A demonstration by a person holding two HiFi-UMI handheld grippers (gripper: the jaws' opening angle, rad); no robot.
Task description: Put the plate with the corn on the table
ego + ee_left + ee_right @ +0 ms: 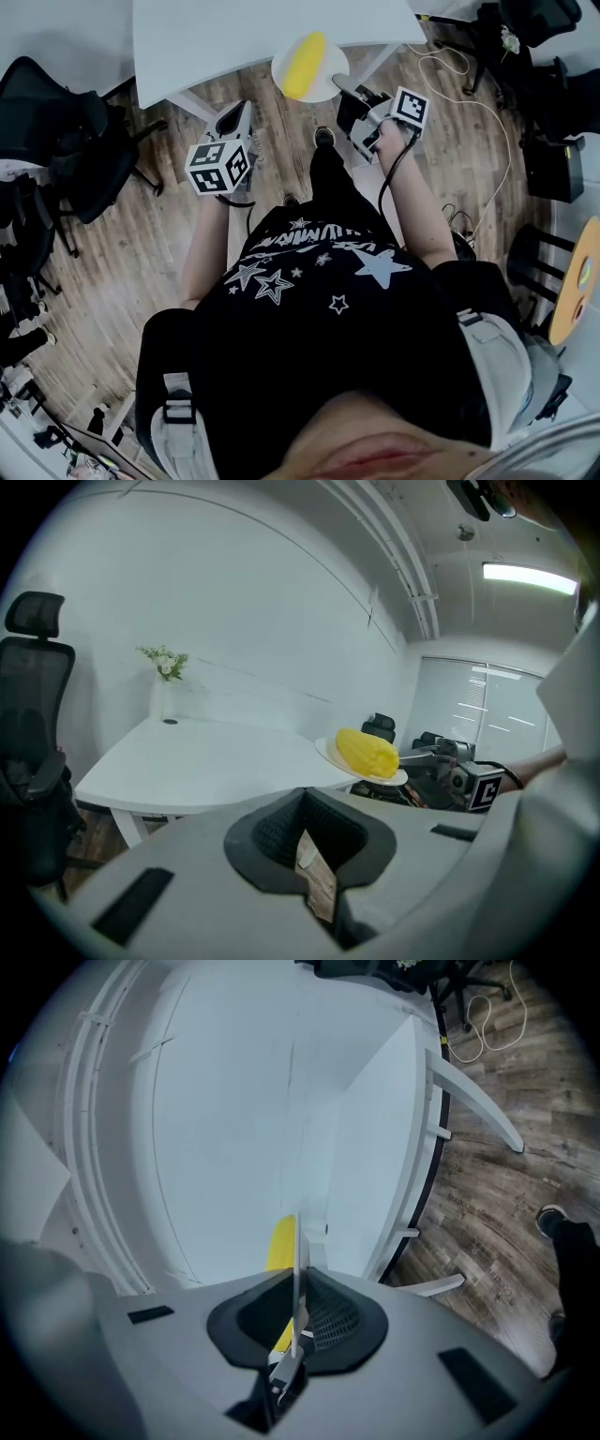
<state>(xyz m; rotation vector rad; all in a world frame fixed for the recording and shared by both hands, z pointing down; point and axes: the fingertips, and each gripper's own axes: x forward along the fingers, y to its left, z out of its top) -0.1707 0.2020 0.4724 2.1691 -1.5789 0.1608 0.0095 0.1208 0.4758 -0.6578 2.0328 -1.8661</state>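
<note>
- one round white plate [335, 64] with one bumpy yellow corn cob [305, 64] on it, hovering right at the smooth white counter [225, 37] edge
- right gripper [343, 91]: fingers pinching the plate's rim
- left gripper [234, 114]: fingers closed, nothing in them

Yellow corn [306, 64] (white plate [334, 73], white table [225, 37]).
</note>
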